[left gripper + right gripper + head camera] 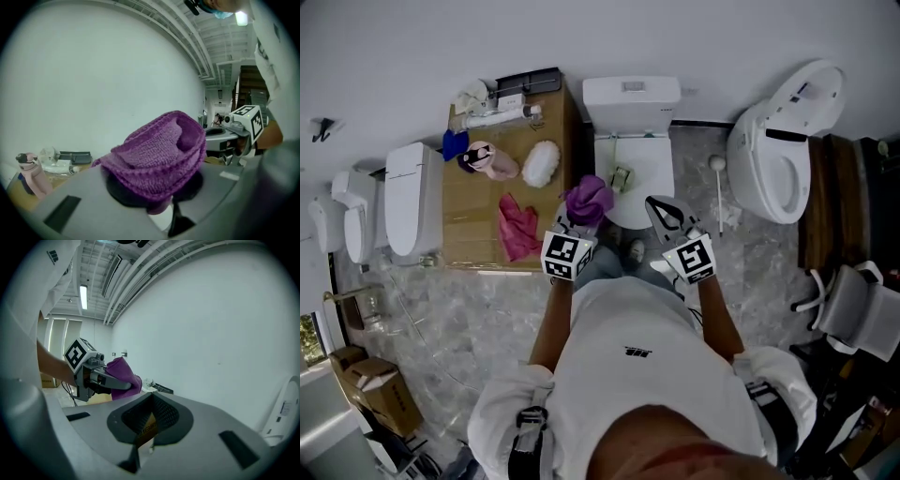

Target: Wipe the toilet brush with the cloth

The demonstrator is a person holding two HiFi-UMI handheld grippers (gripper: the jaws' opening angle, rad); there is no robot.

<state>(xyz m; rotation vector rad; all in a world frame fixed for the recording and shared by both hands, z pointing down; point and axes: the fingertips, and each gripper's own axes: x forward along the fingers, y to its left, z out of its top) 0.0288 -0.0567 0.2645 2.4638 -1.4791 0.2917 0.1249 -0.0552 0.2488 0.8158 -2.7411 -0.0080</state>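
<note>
My left tool [579, 221] is grasping the purple cloth [157, 150] in front of the toilet [631, 98]. My right tool [660, 210] is clenched on nothing. The toilet brush [719, 192] stands untouched right of the toilet. Reaching with clenched jaws could topple it.

The cloth [588, 199] is purple with a knitted rib, and the grey left tongs [578, 221] and right tongs [662, 214] each bear black-and-white square markers. On the light-brown worktop [469, 246] at ten o'clock lie a pink rag [517, 228], a blue rag [455, 144] and a white fluffy pad [541, 162]. The toilet [630, 103] at twelve o'clock and the toilet brush [719, 192] at two o'clock are white, the floor [469, 309] is grey and marbled, and the person's shirt [619, 375] is white.
</note>
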